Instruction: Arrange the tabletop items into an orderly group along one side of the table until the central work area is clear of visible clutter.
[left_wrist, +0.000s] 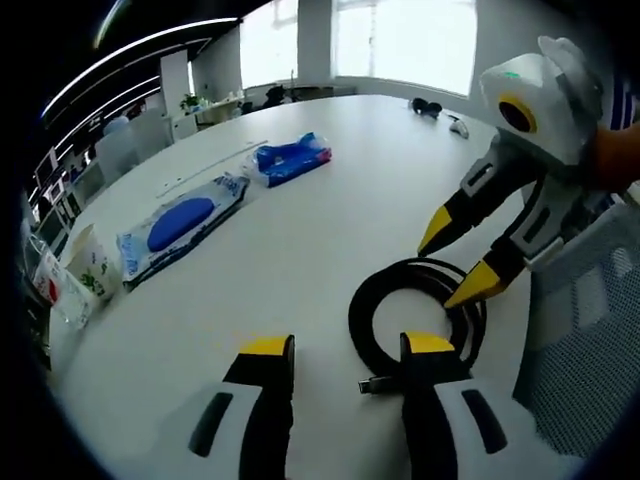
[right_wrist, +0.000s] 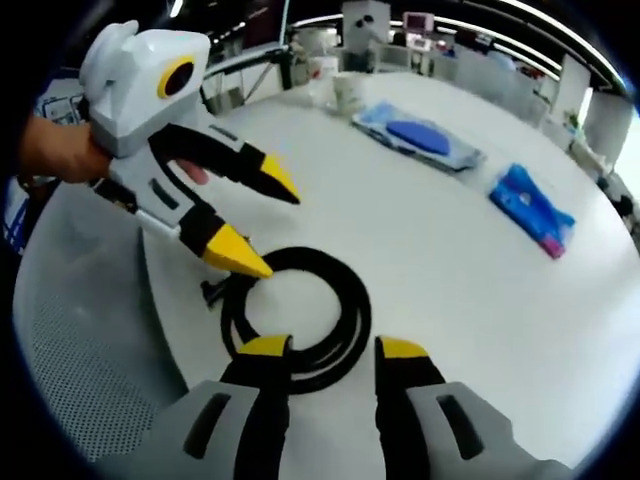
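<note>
A black cable lies coiled in a ring on the white table, near its edge. My left gripper is open just short of the coil, its right jaw over the plug end. My right gripper reaches in from the right, open, its lower tip resting at the coil's rim. In the right gripper view the cable lies straight ahead of my open right gripper, whose jaws stand on either side of the coil's near arc. The left gripper, held by a hand, is open with one tip at the coil's far edge.
A flat pack with a blue oval and a smaller blue packet lie further along the table. Cups and wrappers crowd the far end. A mesh chair stands beside the table edge. Headphones lie far off.
</note>
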